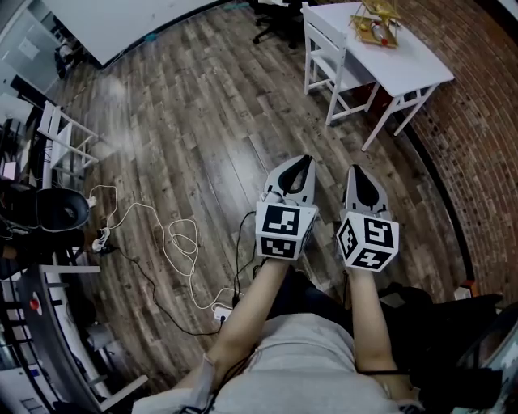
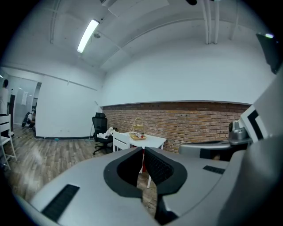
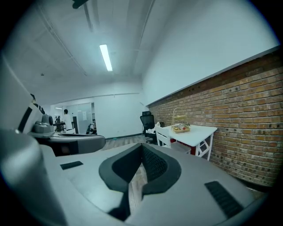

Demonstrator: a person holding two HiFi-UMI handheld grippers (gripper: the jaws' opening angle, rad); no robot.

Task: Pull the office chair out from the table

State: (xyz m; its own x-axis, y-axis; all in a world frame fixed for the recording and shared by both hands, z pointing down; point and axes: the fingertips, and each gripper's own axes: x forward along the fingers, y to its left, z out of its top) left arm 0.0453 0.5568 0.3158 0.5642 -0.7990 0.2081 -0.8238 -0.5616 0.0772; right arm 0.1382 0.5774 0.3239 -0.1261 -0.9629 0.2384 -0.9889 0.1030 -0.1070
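The black wheeled office chair (image 2: pixel 100 132) stands at the white rectangular table's (image 2: pixel 152 141) far end. The grey left gripper (image 1: pixel 304 160) and right gripper (image 1: pixel 357 170) are well short of that table, each with its jaws pressed together and empty.

A white desk (image 1: pixel 417 69), white chair (image 1: pixel 325 50) and office chair (image 2: pixel 100 129) stand on the wood floor (image 1: pixel 186 121), where looped cables (image 1: pixel 174 242) lie. A wire stand (image 1: pixel 376 20) sits on the desk.

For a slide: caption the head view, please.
Left gripper and right gripper, shut and empty, above wood floor, facing a white table by a brick wall.
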